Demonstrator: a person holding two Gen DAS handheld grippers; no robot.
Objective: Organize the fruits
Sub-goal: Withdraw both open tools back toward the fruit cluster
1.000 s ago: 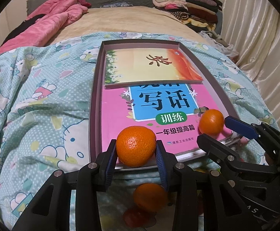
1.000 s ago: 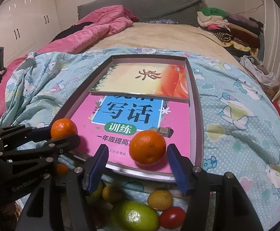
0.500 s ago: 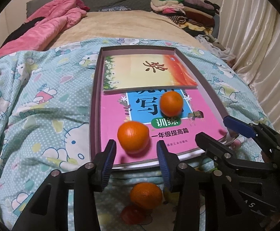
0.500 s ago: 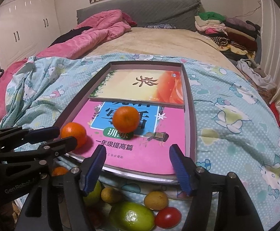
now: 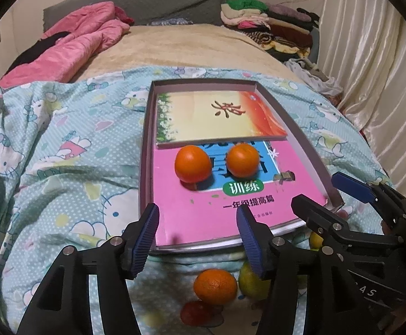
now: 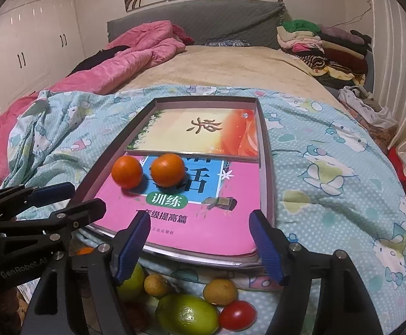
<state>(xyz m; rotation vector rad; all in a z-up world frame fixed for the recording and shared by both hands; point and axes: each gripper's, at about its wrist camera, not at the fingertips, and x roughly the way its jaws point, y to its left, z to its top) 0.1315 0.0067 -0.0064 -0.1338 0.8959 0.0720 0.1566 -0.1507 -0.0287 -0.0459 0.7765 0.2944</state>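
Now both oranges [image 5: 192,163] released (touching, perhaps), rolled farther

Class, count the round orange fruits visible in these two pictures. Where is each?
3: two oranges side by side on the pink book in the tray; one orange below its near edge. Others may be hidden.

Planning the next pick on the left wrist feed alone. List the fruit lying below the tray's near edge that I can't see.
Observer: The right wrist view shows a large green fruit nearest the camera.
Operator: Name what lies beside it.
Observer: A red tomato lies close on its right.
Operator: Report anything smaller.
Observer: Two small brownish fruits lie just behind the green one, apart from each other.
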